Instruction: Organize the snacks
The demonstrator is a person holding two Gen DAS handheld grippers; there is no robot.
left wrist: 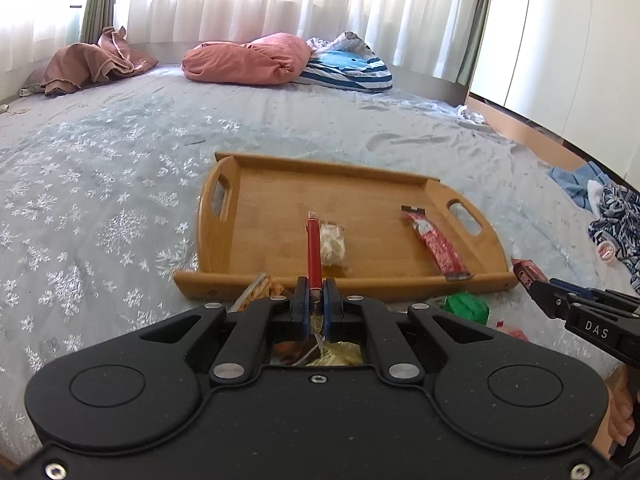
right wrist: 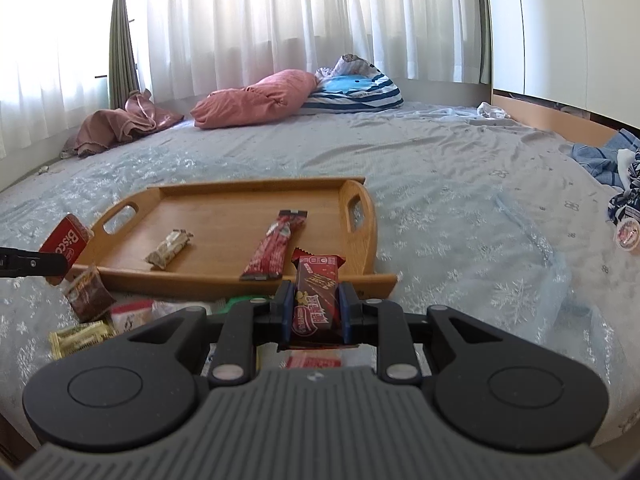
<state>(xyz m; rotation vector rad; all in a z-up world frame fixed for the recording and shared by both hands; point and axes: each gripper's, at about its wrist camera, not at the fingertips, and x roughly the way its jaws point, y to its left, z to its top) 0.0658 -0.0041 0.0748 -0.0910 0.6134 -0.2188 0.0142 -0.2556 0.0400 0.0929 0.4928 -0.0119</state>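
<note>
While both hands hang over the near edge of the bed [right wrist: 460,168], the wooden tray [left wrist: 280,184] lies straight ahead of each gripper, just past the fingertips, long side running left to right w/ a cut-out handle at each end. Two snacks are on it already: a pale clear-wrapped bar [right wrist: 168,249] toward the left and a long red patterned stick pack [right wrist: 276,246] toward the right, both lying roughly near-to-far. Left gripper [left wrist: 316,292] is pinched down tight on a thin red Biscoff pack [left wrist: 313,252], held edge-on so it looks like a blade, long axis pointing away toward the tray centre. Right gripper [right wrist: 316,312] is clamped narrow on a red wafer bar [right wrist: 318,300], lying flat between the blue pads, long axis also pointing at the tray, near its right end. So one item per gripper, two on the tray, and approx five loose packs on the sheet near the tray's front rail: a brown pouch [right wrist: 88,292], a gold pack [right wrist: 78,338], a white-red pack [right wrist: 132,314], a green one [left wrist: 466,306], plus one under the right gripper's fingers. My read: each hand needs a short push fwd over the front rail; neither is clearly nearer, and the right one's open spot is the tray's near-right corner.
</note>
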